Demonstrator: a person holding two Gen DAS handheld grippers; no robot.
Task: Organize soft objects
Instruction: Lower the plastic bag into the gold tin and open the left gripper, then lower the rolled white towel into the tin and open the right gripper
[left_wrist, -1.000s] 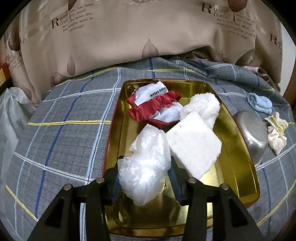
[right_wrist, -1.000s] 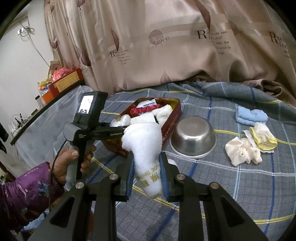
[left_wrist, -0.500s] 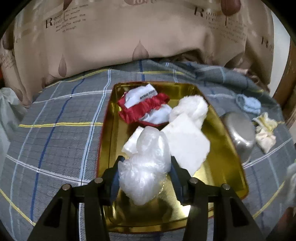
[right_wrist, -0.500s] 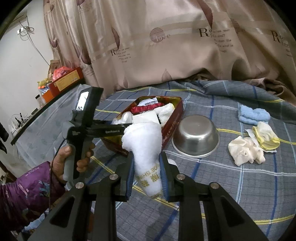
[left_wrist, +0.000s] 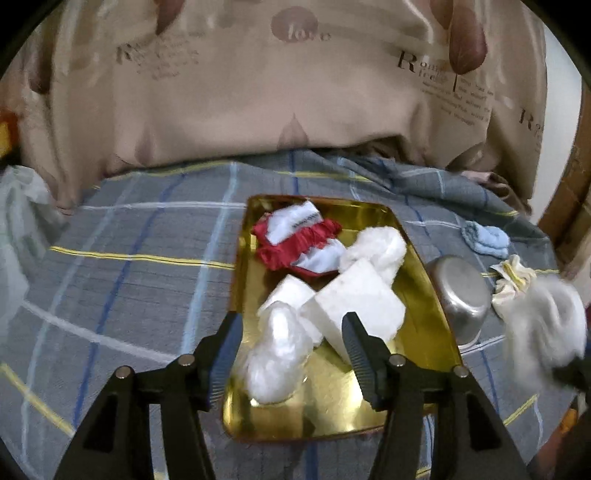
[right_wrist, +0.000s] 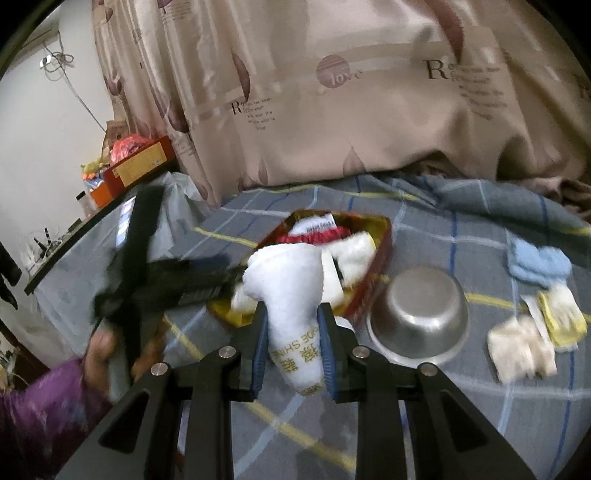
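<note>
A gold tray on the checked cloth holds a crumpled white plastic bag, white foam blocks, a fluffy white piece and a red and white cloth. My left gripper is open above the tray's near end, with the plastic bag lying between its fingers. My right gripper is shut on a white shoe-shine mitt with gold lettering, held above the cloth in front of the tray. The mitt shows blurred in the left wrist view.
An upturned steel bowl stands right of the tray. A blue cloth, a yellow and white cloth and a cream cloth lie further right. A beige curtain hangs behind. A shelf with boxes is at left.
My left gripper has opened and let the plastic bag drop into the tray, then drawn back. My right gripper has carried the mitt toward the tray.
</note>
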